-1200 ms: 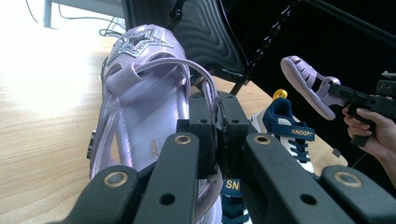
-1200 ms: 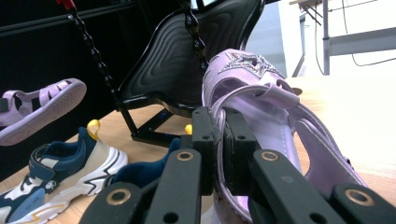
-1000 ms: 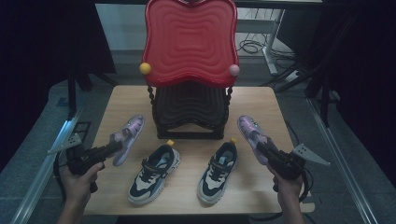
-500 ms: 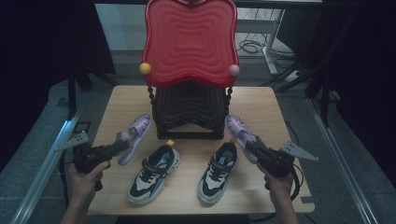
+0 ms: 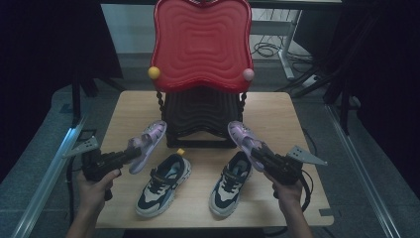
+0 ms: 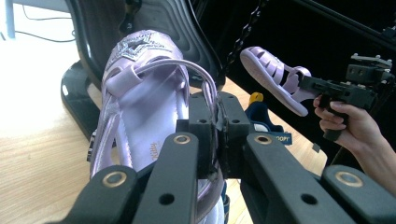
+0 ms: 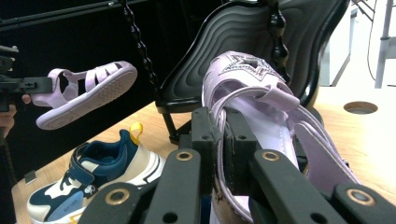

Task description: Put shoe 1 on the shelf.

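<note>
A: State of each tool?

B: Left tool is clamped on the left sandal, right tool on the right sandal; both are held above the surface, flanking the black rack.

A: View differences?

B: The gripper views resolve each strap pinched between the jaws; the high view adds two sneakers in front of the rack.

High view looks down on the table; both gripper views, close and low, share the black rack

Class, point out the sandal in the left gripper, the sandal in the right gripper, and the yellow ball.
left sandal (image 5: 146, 144), high view, straps.
right sandal (image 5: 241, 136), high view, toe straps.
yellow ball (image 5: 154, 73), high view, its centre.
</note>
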{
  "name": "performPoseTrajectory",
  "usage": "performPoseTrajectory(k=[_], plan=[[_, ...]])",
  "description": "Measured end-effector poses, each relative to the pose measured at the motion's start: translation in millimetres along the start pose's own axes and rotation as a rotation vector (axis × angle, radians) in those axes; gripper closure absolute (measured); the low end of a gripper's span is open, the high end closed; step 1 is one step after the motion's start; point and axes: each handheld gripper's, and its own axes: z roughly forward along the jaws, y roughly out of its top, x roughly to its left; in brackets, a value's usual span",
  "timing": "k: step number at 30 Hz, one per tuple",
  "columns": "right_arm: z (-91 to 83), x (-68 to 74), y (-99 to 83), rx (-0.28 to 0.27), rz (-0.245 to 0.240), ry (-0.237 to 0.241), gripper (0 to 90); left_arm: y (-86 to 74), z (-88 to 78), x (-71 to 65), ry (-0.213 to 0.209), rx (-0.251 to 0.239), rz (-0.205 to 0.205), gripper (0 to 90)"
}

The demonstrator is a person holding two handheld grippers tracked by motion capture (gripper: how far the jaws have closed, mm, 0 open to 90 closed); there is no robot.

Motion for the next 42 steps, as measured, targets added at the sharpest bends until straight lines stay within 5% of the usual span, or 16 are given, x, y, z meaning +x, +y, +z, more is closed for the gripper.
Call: performPoseTrajectory(k=[42], plan=[[48.5,26.3,19.4,-0.020,0.015,0.046,85.0,22.2,48.7,-13.0,-0.046,-0.006,0.027,85.6]])
